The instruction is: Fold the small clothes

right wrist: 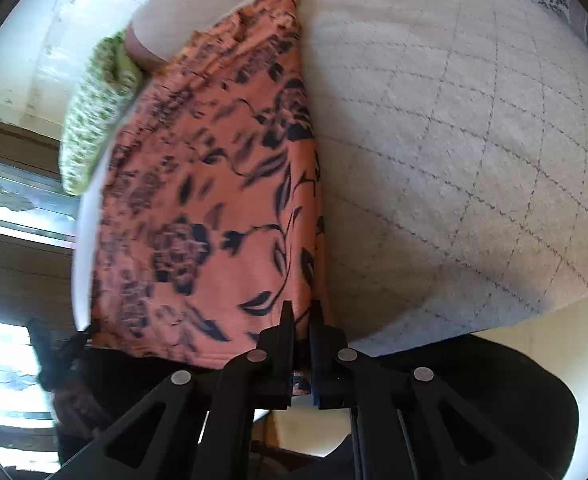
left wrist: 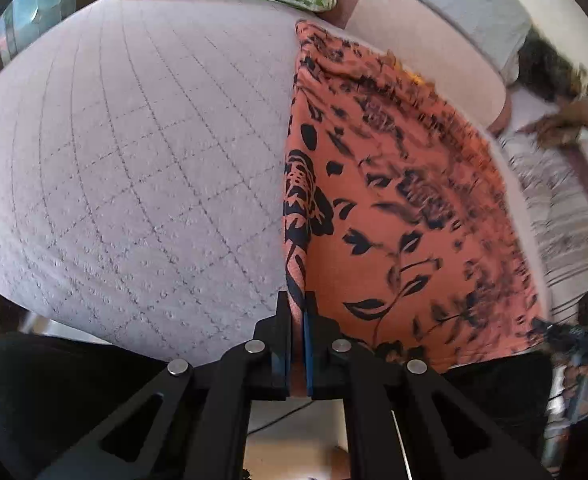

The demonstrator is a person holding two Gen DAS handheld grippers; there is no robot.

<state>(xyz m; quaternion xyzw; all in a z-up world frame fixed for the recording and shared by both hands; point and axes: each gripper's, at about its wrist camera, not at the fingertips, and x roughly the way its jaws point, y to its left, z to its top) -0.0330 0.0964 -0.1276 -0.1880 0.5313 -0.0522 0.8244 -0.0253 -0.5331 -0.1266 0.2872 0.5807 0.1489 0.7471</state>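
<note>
The left gripper [left wrist: 297, 300] is clamped on the near edge of the orange garment with black floral print [left wrist: 393, 208]. The right gripper [right wrist: 301, 310] pinches a second point on the same edge. The garment extends forward from both grippers across the grey quilted mattress [left wrist: 134, 160]. Two grip points keep the edge taut, likely for carrying it over as a fold.

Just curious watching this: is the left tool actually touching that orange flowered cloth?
Touching. In the left wrist view, the left tool is shut on the orange cloth; its edge runs between the two fingers.
</note>
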